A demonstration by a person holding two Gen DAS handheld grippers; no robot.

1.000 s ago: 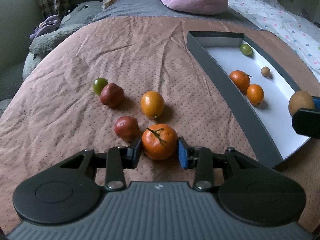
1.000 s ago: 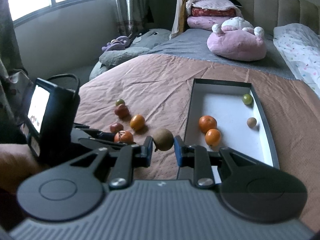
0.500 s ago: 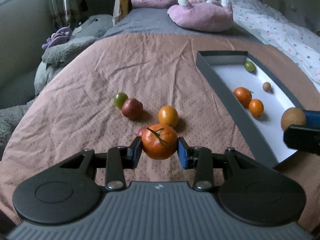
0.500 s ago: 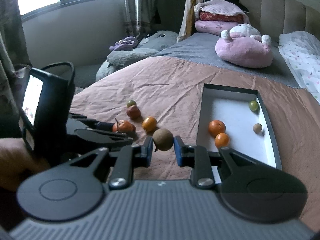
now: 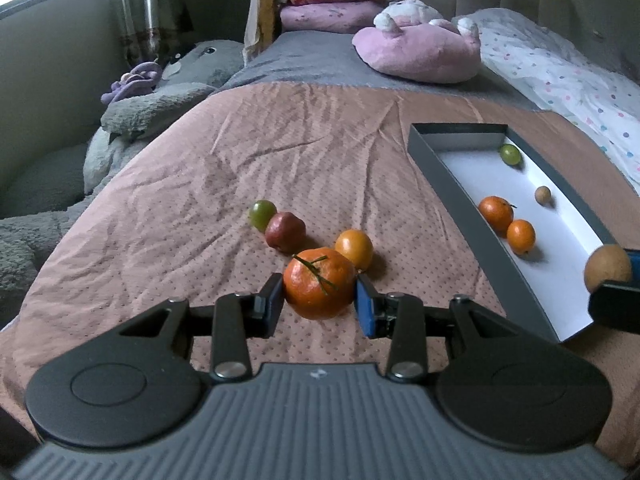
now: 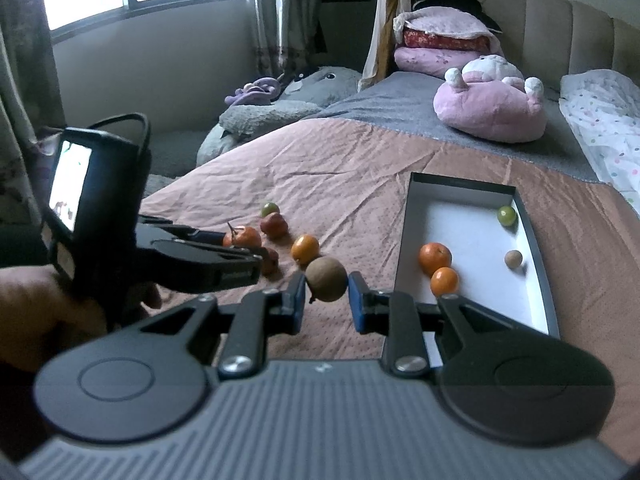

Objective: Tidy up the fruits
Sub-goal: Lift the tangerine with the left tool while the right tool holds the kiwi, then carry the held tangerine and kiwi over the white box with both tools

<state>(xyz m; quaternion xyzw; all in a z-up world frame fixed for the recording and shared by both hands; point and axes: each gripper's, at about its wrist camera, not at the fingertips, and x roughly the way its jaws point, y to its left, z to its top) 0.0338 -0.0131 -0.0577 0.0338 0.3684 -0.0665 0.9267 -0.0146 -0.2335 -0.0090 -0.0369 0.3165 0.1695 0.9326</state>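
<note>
My left gripper [image 5: 319, 296] is shut on a stemmed tangerine [image 5: 319, 288], held above the pink bedspread. My right gripper [image 6: 326, 292] is shut on a round brown fruit [image 6: 326, 278], just left of the tray's near end. That brown fruit [image 5: 607, 267] also shows at the right edge of the left wrist view. The grey tray [image 5: 452, 188] with a white floor holds two oranges [image 5: 496, 210], a green grape [image 5: 510, 154] and a small brown fruit [image 5: 543, 195]. On the bedspread lie a green grape [image 5: 262, 214], a red fruit [image 5: 285, 232] and an orange [image 5: 354, 249].
A pink plush toy [image 5: 420, 50] and stacked pillows [image 5: 332, 4] lie at the head of the bed. Grey and purple soft toys [image 5: 160, 96] sit along the left edge. A spotted white quilt [image 5: 568, 80] lies right of the tray. A hand [image 6: 36, 312] holds the left gripper.
Both grippers have risen a little with their fruits. The left one lifted the tangerine off the bedspread and tilted up, so more of the bed's head shows.
</note>
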